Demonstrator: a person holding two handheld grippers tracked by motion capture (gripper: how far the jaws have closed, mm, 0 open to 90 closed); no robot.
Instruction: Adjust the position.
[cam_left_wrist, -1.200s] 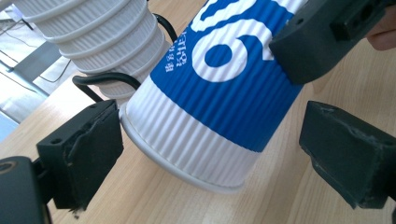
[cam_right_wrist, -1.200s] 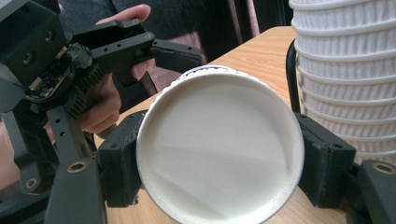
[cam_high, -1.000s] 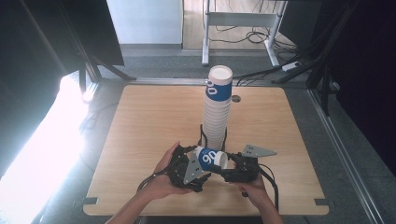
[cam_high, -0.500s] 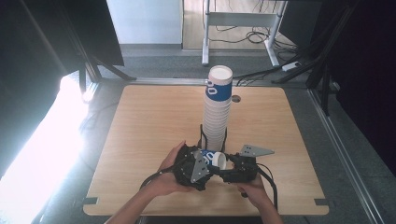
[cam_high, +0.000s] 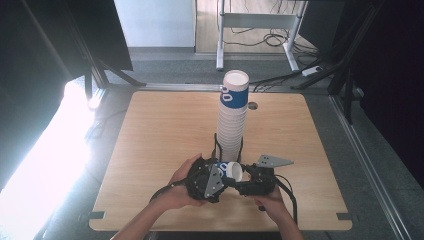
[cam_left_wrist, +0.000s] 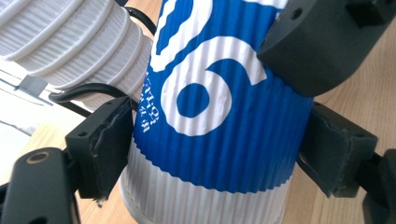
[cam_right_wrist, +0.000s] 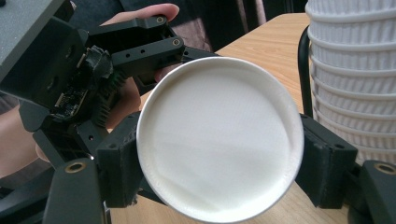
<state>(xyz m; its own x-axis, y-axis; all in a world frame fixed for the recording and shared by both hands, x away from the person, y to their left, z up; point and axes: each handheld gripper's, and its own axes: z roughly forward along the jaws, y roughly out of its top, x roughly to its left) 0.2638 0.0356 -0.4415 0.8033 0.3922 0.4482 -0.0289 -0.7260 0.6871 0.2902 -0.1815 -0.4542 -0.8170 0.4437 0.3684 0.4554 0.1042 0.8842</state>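
A blue-and-white ribbed paper cup (cam_high: 233, 171) lies on its side above the table's front edge, between my two grippers. My left gripper (cam_high: 223, 173) has just been closing, and its pads press the cup's printed side (cam_left_wrist: 210, 93) from both flanks. My right gripper (cam_high: 243, 177) is shut on the same cup near its base. The cup's white round bottom (cam_right_wrist: 219, 135) faces that camera, with the left gripper (cam_right_wrist: 116, 60) and a hand behind it. A jaw of the right gripper (cam_left_wrist: 317, 42) lies against the cup's upper part.
A tall stack of the same ribbed cups (cam_high: 233, 117) stands mid-table in a black wire holder (cam_high: 218, 145), just beyond the grippers. The wooden table (cam_high: 160, 130) has a small cable hole (cam_high: 252, 105) behind the stack. Dark stands and cables lie on the floor around it.
The left gripper slid right onto the cup and its jaws closed on it, covering most of the blue print. The right gripper and the stack stayed put.
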